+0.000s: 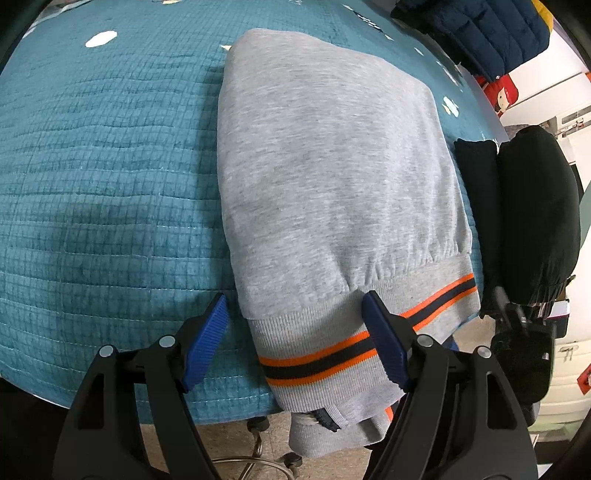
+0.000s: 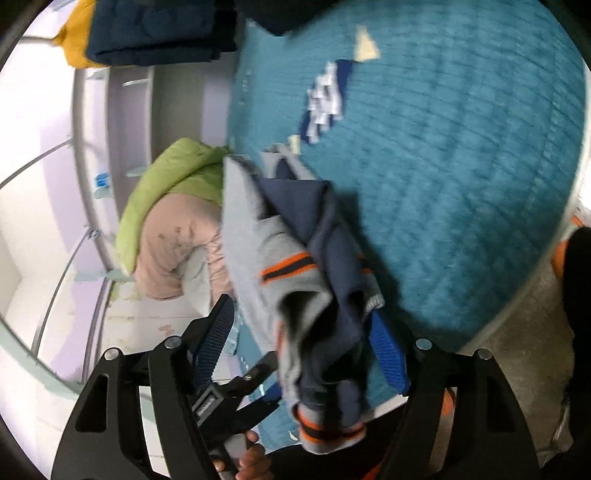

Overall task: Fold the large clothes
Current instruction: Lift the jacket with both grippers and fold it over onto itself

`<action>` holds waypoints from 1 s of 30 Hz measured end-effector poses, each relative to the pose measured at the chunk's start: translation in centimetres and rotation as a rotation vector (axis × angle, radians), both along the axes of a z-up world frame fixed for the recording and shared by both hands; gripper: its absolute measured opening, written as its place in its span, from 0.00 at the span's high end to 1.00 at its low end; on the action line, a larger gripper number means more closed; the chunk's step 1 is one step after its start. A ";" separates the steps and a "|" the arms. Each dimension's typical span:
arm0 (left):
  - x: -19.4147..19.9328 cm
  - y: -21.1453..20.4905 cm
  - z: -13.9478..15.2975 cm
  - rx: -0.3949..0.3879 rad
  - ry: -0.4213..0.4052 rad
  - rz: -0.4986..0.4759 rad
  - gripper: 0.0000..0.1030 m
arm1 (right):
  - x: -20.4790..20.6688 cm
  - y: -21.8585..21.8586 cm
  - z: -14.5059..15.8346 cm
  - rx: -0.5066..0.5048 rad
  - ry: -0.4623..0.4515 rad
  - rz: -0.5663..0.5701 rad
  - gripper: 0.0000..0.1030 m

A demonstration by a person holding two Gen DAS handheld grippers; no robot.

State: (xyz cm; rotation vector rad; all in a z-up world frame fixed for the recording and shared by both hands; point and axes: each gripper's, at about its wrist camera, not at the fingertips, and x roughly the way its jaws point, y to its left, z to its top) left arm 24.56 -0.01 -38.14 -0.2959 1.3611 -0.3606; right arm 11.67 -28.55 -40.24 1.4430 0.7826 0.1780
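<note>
A grey sweatshirt [image 1: 325,166] with an orange and navy striped hem lies folded on the teal quilt [image 1: 103,177], its hem hanging over the near edge. My left gripper [image 1: 295,332] is open, its fingers on either side of the hem's left part, the right finger [image 1: 384,343] resting on the ribbing. In the right wrist view, my right gripper [image 2: 303,339] is open, and a bunched grey and navy part of the sweatshirt [image 2: 295,266] hangs between its fingers. That view is blurred.
A black folded garment [image 1: 532,214] lies right of the sweatshirt. A navy puffer jacket [image 1: 480,29] sits at the far right corner. Green and pink bedding [image 2: 173,221] lies beside the quilt. A chair base [image 1: 255,454] stands on the floor below the edge.
</note>
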 end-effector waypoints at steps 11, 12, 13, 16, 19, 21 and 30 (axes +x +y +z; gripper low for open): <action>0.1 0.4 -0.6 -0.041 0.012 0.013 0.27 | 4.5 3.2 2.2 -0.209 0.016 0.078 0.36; 0.1 0.6 -0.6 -0.053 0.013 0.016 0.26 | 4.7 3.6 2.8 -0.239 -0.005 0.090 0.36; 0.2 0.6 -0.7 -0.064 0.016 0.018 0.25 | 5.2 4.1 3.2 -0.288 -0.014 0.119 0.36; 0.4 0.4 -1.1 -0.072 0.024 0.029 0.20 | 6.6 4.3 1.2 -0.298 0.069 0.152 0.41; 0.2 -0.1 -0.9 -0.055 -0.003 0.039 0.21 | 7.6 4.4 0.6 -0.320 0.091 0.172 0.59; -0.1 -0.6 -0.1 -0.043 -0.049 0.031 0.32 | 7.7 4.9 1.8 -0.391 0.077 0.196 0.66; -2.6 -1.6 4.8 0.005 -0.247 0.008 0.60 | 8.3 8.5 8.7 -0.806 -0.013 0.345 0.74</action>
